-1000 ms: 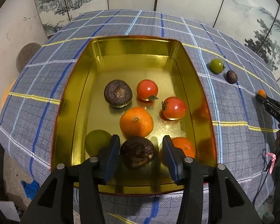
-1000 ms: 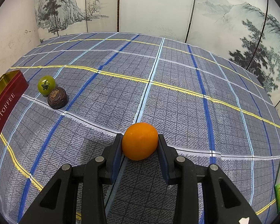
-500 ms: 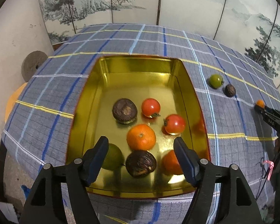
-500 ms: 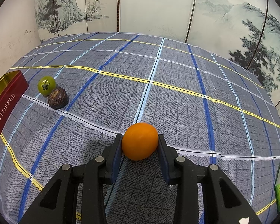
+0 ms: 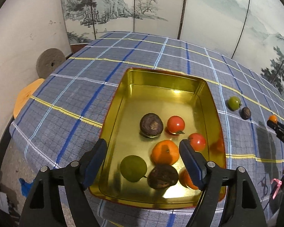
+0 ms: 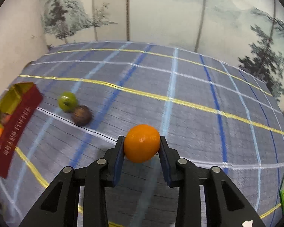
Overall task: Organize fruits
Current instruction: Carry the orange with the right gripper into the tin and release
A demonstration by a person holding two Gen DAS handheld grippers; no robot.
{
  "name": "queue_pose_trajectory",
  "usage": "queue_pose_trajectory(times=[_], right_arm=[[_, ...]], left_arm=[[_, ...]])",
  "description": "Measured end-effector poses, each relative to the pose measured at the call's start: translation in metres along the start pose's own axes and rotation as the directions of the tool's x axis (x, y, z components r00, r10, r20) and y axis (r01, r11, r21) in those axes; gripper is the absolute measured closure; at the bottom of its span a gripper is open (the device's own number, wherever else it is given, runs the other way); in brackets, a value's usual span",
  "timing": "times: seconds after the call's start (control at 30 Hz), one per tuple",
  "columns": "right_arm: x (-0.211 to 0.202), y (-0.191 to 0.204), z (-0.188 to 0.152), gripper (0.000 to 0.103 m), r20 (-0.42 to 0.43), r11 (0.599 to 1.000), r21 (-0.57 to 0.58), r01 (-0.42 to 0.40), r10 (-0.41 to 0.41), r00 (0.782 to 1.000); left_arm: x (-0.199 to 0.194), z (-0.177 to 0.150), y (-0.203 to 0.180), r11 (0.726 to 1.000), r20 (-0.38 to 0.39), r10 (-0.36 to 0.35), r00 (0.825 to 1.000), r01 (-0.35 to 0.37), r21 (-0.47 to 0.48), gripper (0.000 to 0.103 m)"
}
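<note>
1. Your left gripper [image 5: 142, 151] has just been opening: a second ago its pads sat close on either side of the dark wrinkled fruit [image 5: 162, 176] at the near end of the tin; now the jaws stand wide apart with nothing pressed between them, and that fruit lies loose on the tin floor.
2. Your left view has also pulled back from the gold tin [image 5: 113, 124], so more of the plaid tablecloth [image 5: 75, 94] and the painted screen [image 5: 123, 9] shows.
3. Read the tin from left to right: a green fruit [image 5: 133, 168] near the front left, a second dark wrinkled fruit [image 5: 151, 125] further in, a mandarin [image 5: 165, 152] in the middle, a red tomato [image 5: 176, 124] just beside the far dark fruit, another red tomato [image 5: 197, 141] by the right wall, and an orange fruit [image 5: 187, 177] partly hidden behind your right-hand finger at the front.
4. Outside the tin, on the cloth to its right, a green tomato [image 5: 234, 103] and a small dark fruit [image 5: 246, 113] lie just beside each other.
5. Your right gripper [image 6: 142, 147] is clamped on a small orange fruit [image 6: 141, 142], as it was a second ago; the fruit now rides clear of the cloth, and the background is blurred.
6. In that right view the tin's red side wall [image 6: 17, 124] has come further in at the left edge.
</note>
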State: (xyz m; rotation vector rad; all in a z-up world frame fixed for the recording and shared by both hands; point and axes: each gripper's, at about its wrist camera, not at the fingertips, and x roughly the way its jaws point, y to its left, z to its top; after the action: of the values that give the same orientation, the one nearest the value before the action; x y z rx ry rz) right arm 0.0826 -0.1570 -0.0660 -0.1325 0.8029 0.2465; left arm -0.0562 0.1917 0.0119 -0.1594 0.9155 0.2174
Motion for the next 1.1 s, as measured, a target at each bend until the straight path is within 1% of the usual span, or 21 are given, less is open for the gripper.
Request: queue_pose_trajectory(times=[0.17,0.27,0.4,0.6,0.77,0.93,1.1], right_arm=[[-0.012,0.046,0.017,0.071,0.025,0.993,-0.066,-0.096,0.098,0.995],[-0.018,0.078,0.026,0.071,0.03,0.98,-0.114,-0.161,0.166,0.986],[-0.024,0.119,0.032,0.071,0.02,0.953,-0.173,-0.248,0.255,0.967],[-0.027,0.176,0.034,0.071,-0.014,0.906,-0.256,-0.338,0.346,0.938],[-0.025,0.214,0.032,0.071,-0.045,0.869,-0.319,-0.378,0.384,0.922],[-0.022,0.239,0.027,0.071,-0.074,0.841,-0.364,-0.4,0.402,0.913],[-0.014,0.258,0.016,0.071,-0.117,0.82,-0.395,-0.415,0.403,0.908]], left_arm=[[0.0,-0.002,0.003,1.0,-0.004,0.013,1.0,-0.013,-0.006,0.024],[-0.002,-0.003,0.006,1.0,-0.002,0.024,1.0,-0.024,-0.012,0.024],[-0.004,-0.003,0.011,0.999,0.001,0.041,0.999,-0.041,-0.02,0.024],[-0.008,-0.002,0.024,0.997,0.005,0.059,0.998,-0.059,-0.054,0.024],[-0.009,-0.002,0.038,0.993,0.005,0.082,0.997,-0.081,-0.084,0.024],[-0.008,-0.004,0.052,0.989,-0.003,0.097,0.995,-0.096,-0.116,0.024],[-0.009,-0.005,0.061,0.986,-0.001,0.099,0.995,-0.098,-0.135,0.024]])
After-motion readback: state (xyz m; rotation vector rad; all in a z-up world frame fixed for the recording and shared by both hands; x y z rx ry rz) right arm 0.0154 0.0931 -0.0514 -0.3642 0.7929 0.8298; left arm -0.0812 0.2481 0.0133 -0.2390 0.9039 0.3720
